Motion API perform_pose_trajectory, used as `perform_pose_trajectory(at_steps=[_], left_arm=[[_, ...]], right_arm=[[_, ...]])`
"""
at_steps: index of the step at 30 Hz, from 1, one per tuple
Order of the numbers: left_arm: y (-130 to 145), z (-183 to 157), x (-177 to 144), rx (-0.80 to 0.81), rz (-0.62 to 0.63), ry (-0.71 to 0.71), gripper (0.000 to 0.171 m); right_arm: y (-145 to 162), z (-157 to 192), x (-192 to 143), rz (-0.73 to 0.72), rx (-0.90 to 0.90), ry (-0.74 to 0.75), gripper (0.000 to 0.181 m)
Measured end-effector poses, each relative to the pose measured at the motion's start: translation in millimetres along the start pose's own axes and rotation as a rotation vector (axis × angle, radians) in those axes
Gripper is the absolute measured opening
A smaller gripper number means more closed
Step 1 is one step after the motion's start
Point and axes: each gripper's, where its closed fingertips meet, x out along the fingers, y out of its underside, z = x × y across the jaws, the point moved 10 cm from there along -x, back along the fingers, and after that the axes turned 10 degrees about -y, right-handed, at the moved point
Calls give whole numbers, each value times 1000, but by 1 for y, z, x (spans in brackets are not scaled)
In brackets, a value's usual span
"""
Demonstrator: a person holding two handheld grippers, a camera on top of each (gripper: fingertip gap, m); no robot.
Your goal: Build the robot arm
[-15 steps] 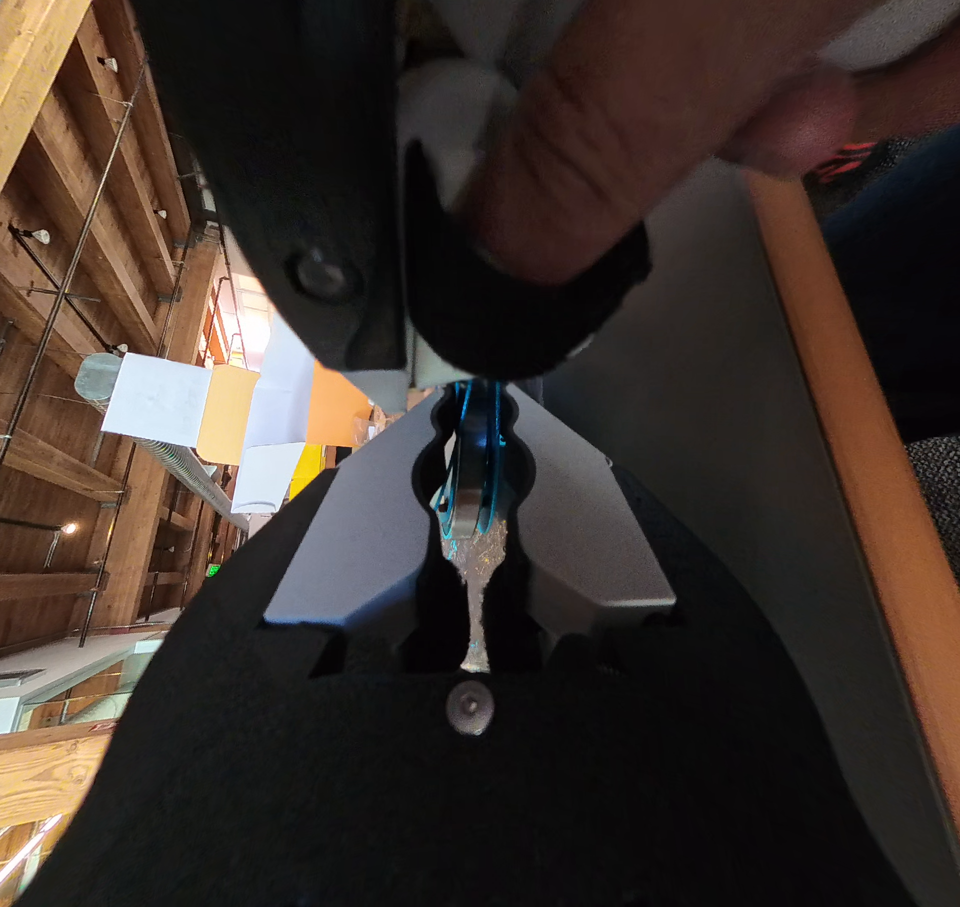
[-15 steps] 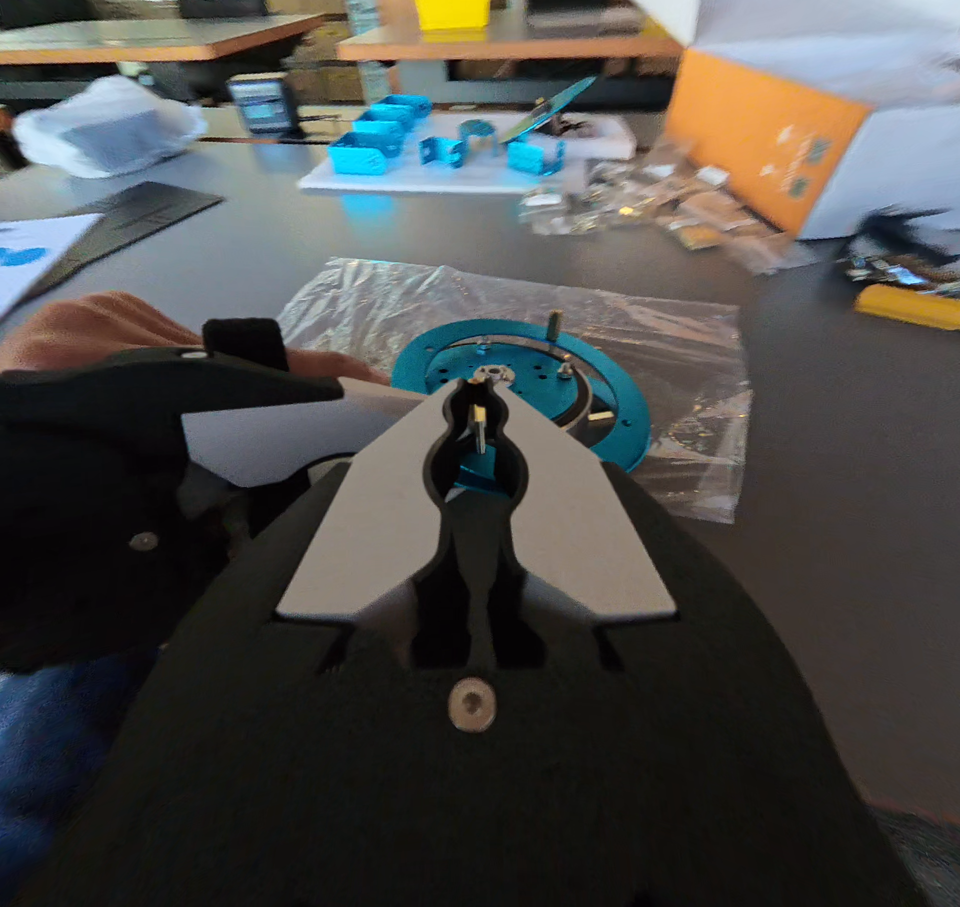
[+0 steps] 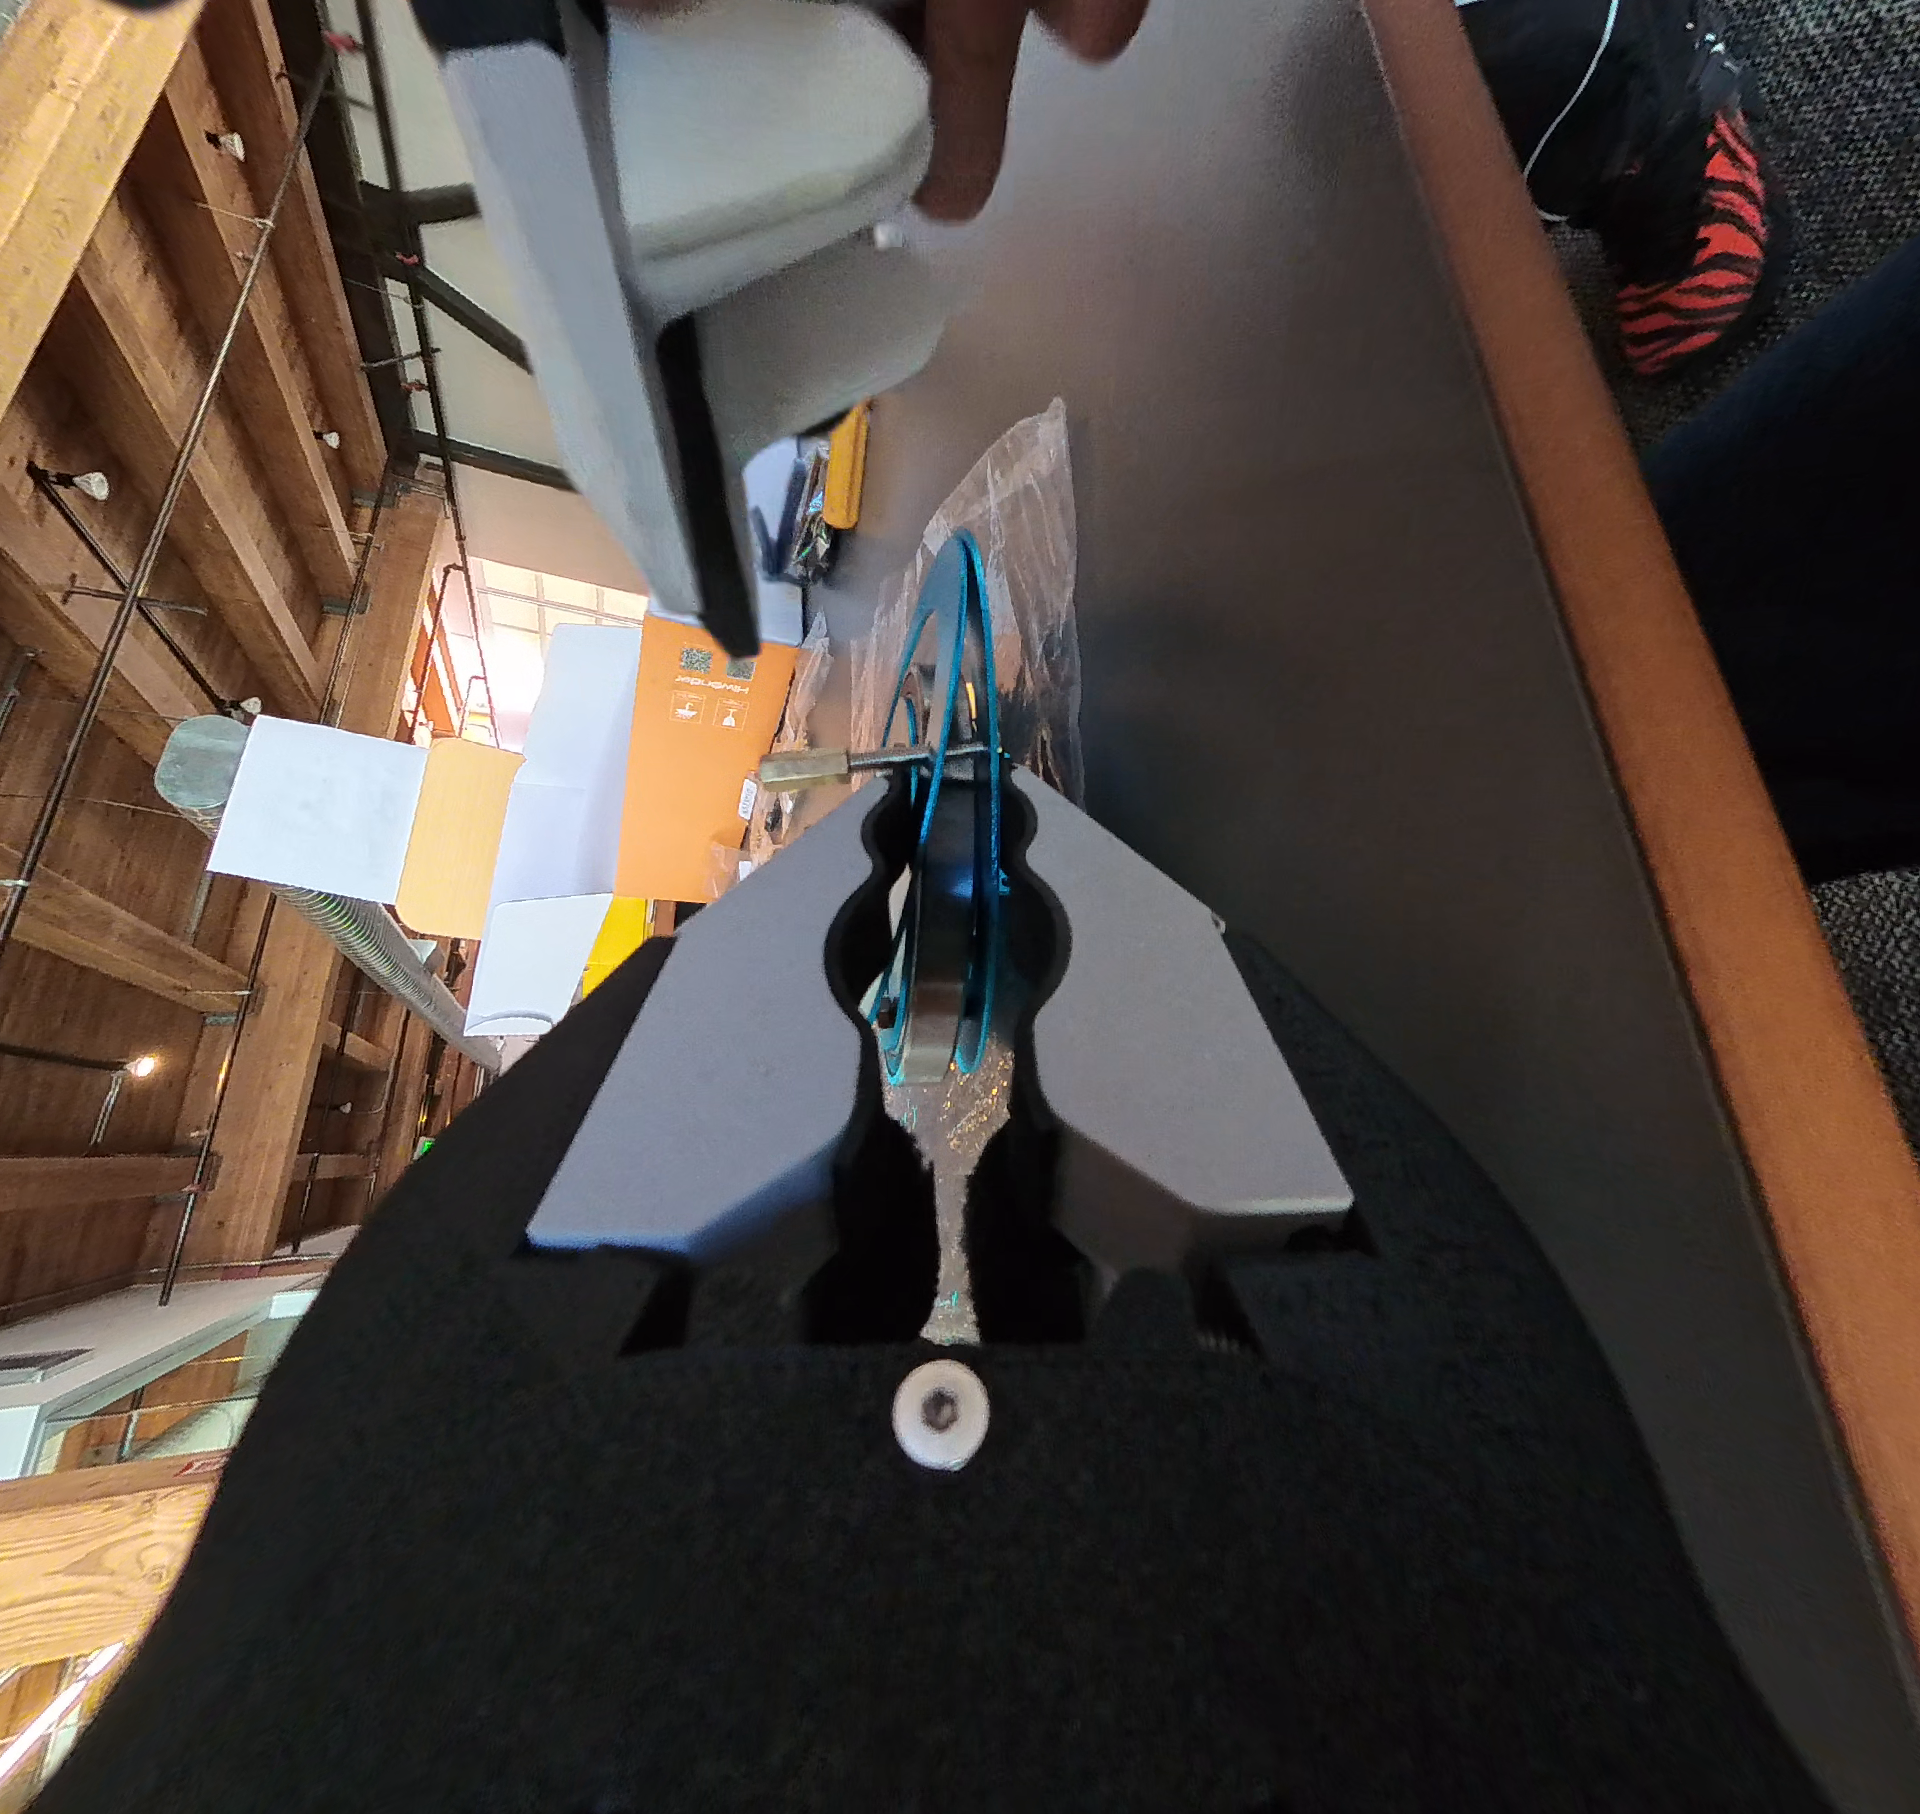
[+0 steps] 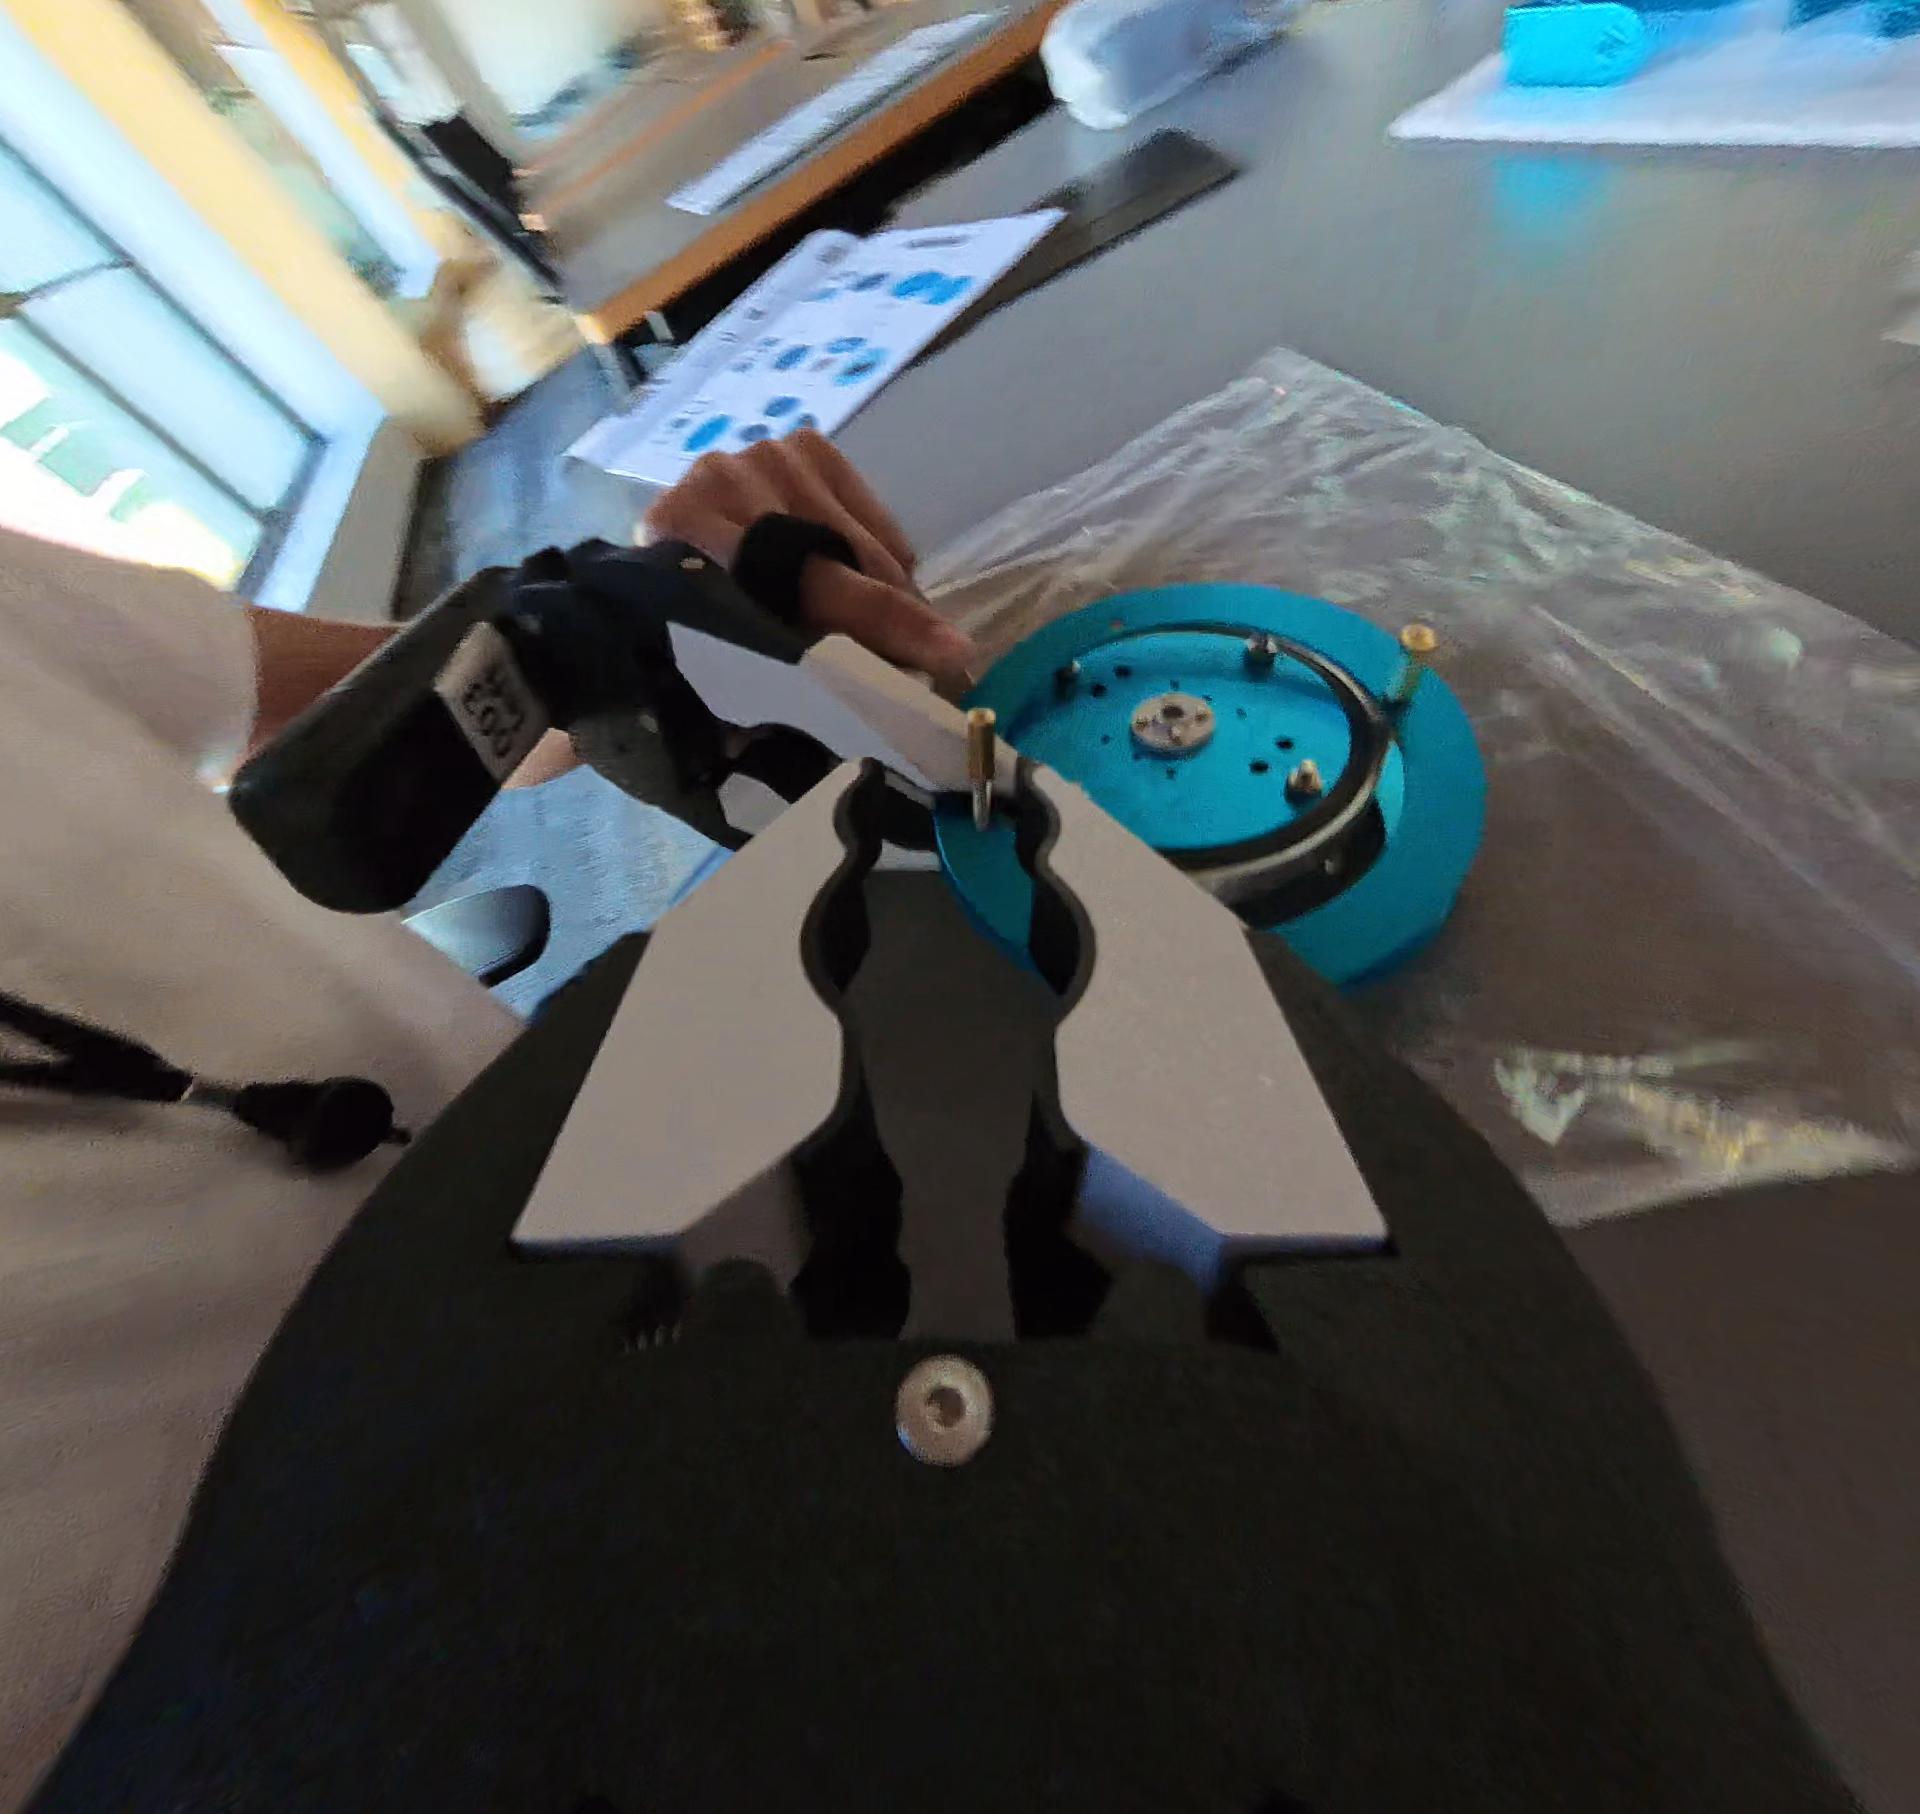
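**Two hand-held grippers at one blue ring assembly on a grey counter**

One blue ring assembly (image 4: 1226,777) lies flat on one clear plastic bag (image 4: 1507,725). It is a round blue metal disc with a raised outer rim, a dark inner ring, a small silver hub at the centre and several small holes. Two brass standoffs (image 4: 980,756) rise from its rim, one at its 9 o'clock edge and one at about 2 o'clock; a couple of short screw heads stand inside the ring.

The left hand-held gripper (image 3: 940,891) has its grey fingers closed onto the near edge of the assembly, which shows edge-on between them. A brass standoff juts out just past the fingertips, toward 9 o'clock in the left wrist view.

The right hand-held gripper (image 4: 951,808) sits at the assembly's 9 o'clock edge, its fingers drawn almost together with a narrow gap. The brass standoff stands just at the tips; whether they grip it I cannot tell.

The grey counter (image 4: 1558,289) has a wooden edge. At 11 o'clock from the assembly lies one printed sheet (image 4: 821,351), with a dark flat strip beyond it. At 1 o'clock, blurred blue parts (image 4: 1579,39) rest on a white board. An orange-and-white box (image 3: 707,756) stands farther off. The room has timber beams and a metal duct overhead, and bright windows.
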Motion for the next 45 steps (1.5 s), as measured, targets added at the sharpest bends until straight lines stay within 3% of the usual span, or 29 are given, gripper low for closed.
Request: perform_pose_trajectory(at_steps=[6, 8, 11, 14, 18, 21, 24, 26, 28, 30, 35, 37, 43, 45], left_arm=[[0, 0, 1, -8, -2, 1, 16], [0, 0, 1, -12, -5, 3, 16], [0, 0, 1, -18, -5, 6, 16], [0, -1, 1, -16, -1, 5, 16], [-1, -1, 1, -16, 5, 3, 16], [-2, -2, 1, -11, 2, 4, 16], [-2, -2, 1, -11, 2, 3, 16], [-3, -2, 1, -11, -1, 3, 16], [-3, -3, 1, -13, -7, 6, 16], [-3, -2, 1, -17, -7, 7, 16], [-3, -3, 1, -14, -7, 7, 16], [-2, -3, 1, -16, -8, 7, 16], [-1, -3, 2, -33, -10, 10, 16], [-1, -2, 2, -39, -11, 11, 16]], right_arm=[[-11, -26, 24, 113, 14, -255, 22], [-11, -31, 28, 134, 26, -239, 6], [-10, -29, 26, 132, 50, -209, 5], [-6, -11, 30, 99, -19, -11, 5], [6, 27, 44, 22, -141, 464, 5], [16, 48, 65, -94, -111, 781, 5], [23, 56, 82, -151, -151, 997, 5], [23, 57, 84, -155, -161, 1034, 5], [24, 56, 76, -141, -166, 965, 5], [19, 52, 58, -112, -170, 850, 26], [12, 20, 17, 32, -5, 311, 33], [9, 12, 14, 63, 10, 151, 26], [4, -6, 29, 54, 17, 18, 14], [2, -6, 29, 54, -1, 60, 4]])
